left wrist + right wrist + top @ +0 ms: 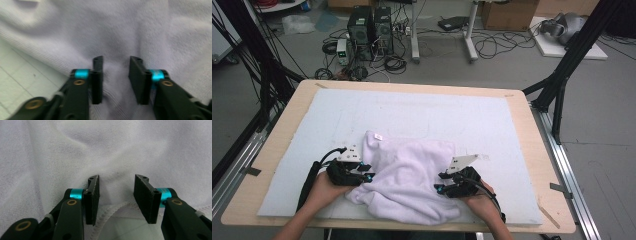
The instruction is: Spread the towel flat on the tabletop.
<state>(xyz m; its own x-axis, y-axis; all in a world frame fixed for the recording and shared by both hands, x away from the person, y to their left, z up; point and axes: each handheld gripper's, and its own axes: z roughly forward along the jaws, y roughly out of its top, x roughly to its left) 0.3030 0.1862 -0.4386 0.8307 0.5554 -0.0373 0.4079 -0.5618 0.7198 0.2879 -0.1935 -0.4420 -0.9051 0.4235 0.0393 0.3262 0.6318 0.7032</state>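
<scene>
The towel lay crumpled near the counter's front edge, nothing yet folded or flattened, with the left tool and right tool both open astride its cloth, gripping nothing, so nearly all work remained.

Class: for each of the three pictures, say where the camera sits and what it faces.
High view: above the table's near edge, facing forward and down; forearms and both claws show.
Left gripper view: on the left claw, facing the towel; jaws apart.
Right gripper view: on the right claw, facing the towel's hem; jaws apart.
All three share the white towel.
</scene>
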